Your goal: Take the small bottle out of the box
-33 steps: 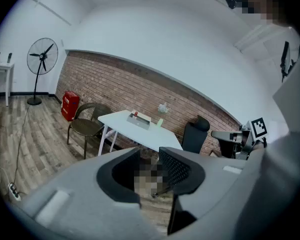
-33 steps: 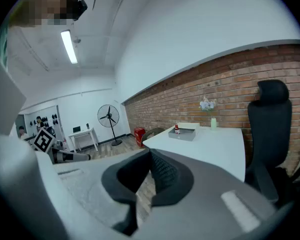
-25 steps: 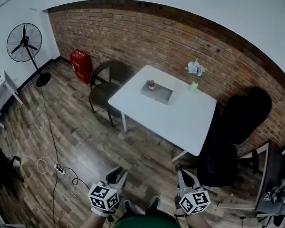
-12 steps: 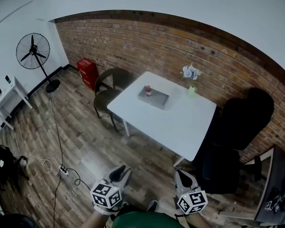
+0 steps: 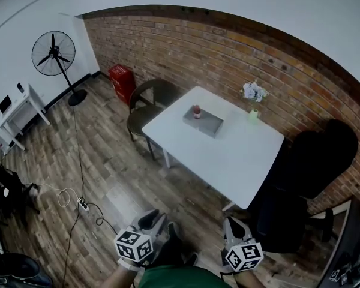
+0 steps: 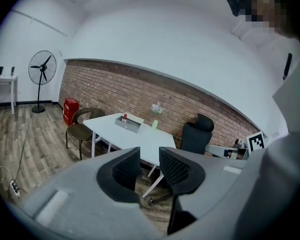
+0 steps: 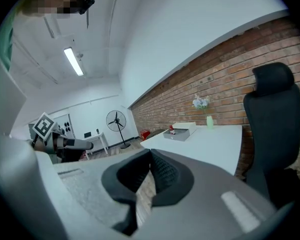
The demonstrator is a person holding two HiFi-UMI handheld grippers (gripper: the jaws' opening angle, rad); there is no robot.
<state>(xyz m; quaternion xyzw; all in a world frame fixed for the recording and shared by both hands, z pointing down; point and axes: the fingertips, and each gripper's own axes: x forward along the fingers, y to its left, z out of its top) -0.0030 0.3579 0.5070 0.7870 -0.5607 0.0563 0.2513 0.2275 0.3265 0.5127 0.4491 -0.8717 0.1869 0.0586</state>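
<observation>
2 far-off things blur: small bottle (image 5: pixel 196 110) in box (image 5: pixel 209 125). Left tool (image 6: pixel 149 156) empty, slightly open; right tool (image 7: pixel 150 154) closed.

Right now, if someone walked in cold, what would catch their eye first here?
Probably the white table mid-room beside the brick wall, with a grey box near its far edge holding a small red bottle. Next, the black office chair at its right and the standing fan by the white wall at left.

wall (image 5: pixel 228 53): rough brick | floor (image 5: pixel 108 155): wood planks | table (image 5: pixel 243 158): smooth | box (image 5: pixel 200 126): matt
</observation>
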